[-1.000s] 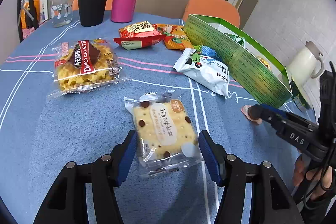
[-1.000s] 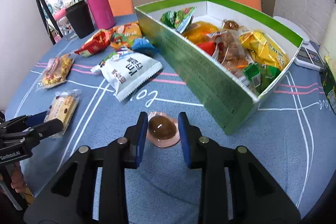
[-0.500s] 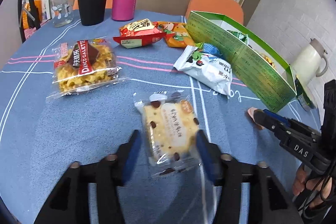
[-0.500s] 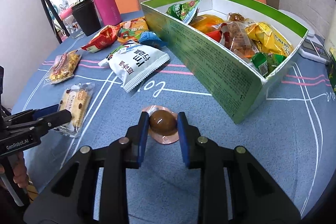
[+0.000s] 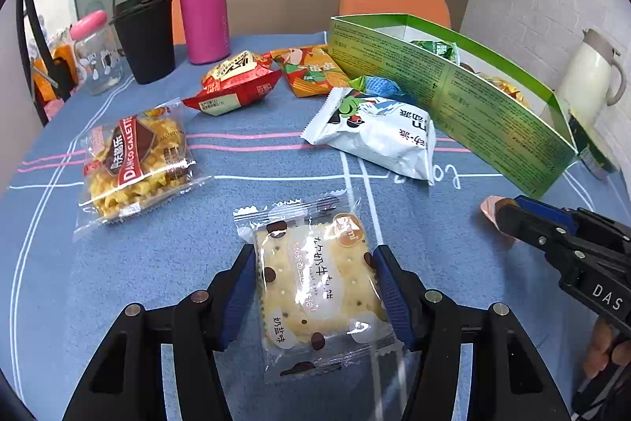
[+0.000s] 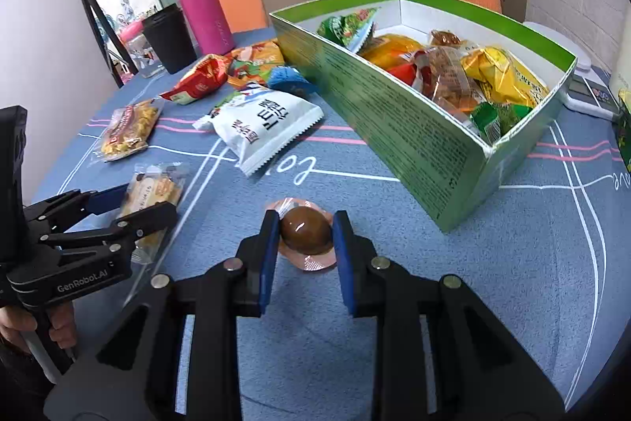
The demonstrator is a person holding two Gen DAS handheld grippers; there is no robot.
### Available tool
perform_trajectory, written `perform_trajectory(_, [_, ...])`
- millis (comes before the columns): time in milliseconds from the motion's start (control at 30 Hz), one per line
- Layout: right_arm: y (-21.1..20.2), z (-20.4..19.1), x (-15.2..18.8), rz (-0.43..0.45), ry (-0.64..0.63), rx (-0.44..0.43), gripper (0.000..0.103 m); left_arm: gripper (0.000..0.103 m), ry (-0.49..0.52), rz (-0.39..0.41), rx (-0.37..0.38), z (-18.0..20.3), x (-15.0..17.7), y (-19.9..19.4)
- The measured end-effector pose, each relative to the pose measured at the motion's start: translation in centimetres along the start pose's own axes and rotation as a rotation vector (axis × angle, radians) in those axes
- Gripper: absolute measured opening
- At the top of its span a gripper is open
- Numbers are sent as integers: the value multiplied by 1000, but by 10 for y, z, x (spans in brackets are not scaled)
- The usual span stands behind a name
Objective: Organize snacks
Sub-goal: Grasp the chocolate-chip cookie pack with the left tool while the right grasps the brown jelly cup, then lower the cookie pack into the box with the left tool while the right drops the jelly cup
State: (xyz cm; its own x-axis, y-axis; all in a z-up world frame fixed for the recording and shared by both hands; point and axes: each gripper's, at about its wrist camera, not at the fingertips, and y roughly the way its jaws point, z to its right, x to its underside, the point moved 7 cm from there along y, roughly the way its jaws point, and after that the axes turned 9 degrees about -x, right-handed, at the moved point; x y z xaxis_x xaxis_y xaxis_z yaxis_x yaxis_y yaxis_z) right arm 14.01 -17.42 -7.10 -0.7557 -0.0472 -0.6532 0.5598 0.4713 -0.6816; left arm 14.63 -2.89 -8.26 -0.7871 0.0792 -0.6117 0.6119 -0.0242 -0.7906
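Left wrist view: left gripper (image 5: 313, 277) with blue pads clamps a clear-wrapped square cracker pack with chocolate chips (image 5: 317, 289) on the blue lined tablecloth (image 5: 157, 255); open cloth all round it. Clear waffle pack reading "DANCO GALETTE" (image 5: 136, 160) lies to the left, white puffed snack bag (image 5: 378, 135) ahead, touching the green cardboard box (image 5: 453, 93).

Right wrist view: right gripper (image 6: 305, 223) pinches a brown vacuum-packed egg (image 6: 305, 229) on the cloth, near the box's near corner, bare cloth to the right. Box holds mixed packets. Left tool reads "GenRobot.AI".
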Motion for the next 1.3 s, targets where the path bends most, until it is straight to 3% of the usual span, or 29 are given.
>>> perform_trajectory(100, [-4, -5, 0, 12, -5, -21, 29, 60, -23, 1, 41, 0, -2, -9])
perform_trajectory(267, [-27, -6, -16, 88, -17, -23, 29, 60, -25, 70, 101, 8, -24, -40])
perform_trajectory(567, [-77, 24, -55, 268, 13, 77, 29, 60, -1, 191, 155, 41, -88, -75])
perform_trajectory(800, [-88, 61, -77, 330, 67, 136, 29, 60, 59, 225, 155, 84, -131, -69])
perform_trajectory(1000, [-80, 85, -93, 339, 76, 165, 29, 61, 91, 185, 160, 119, -150, -43])
perform_trajectory(1100, [-64, 91, -98, 311, 10, 210, 30, 62, 126, 155, 182, 137, -154, -24])
perform_trajectory(1133, [-59, 93, -98, 300, -21, 249, 35, 67, 139, 132, 192, 142, -151, -16])
perform_trajectory(1200, [-58, 94, -90, 302, -64, 315, 63, 84, 158, 94, 163, 145, -144, -4])
perform_trajectory(1233, [-60, 95, -87, 323, -69, 324, 78, 85, 153, 107, 149, 144, -142, -2])
perform_trajectory(1300, [-64, 100, -81, 351, -58, 338, 84, 86, 131, 129, 142, 140, -138, 1])
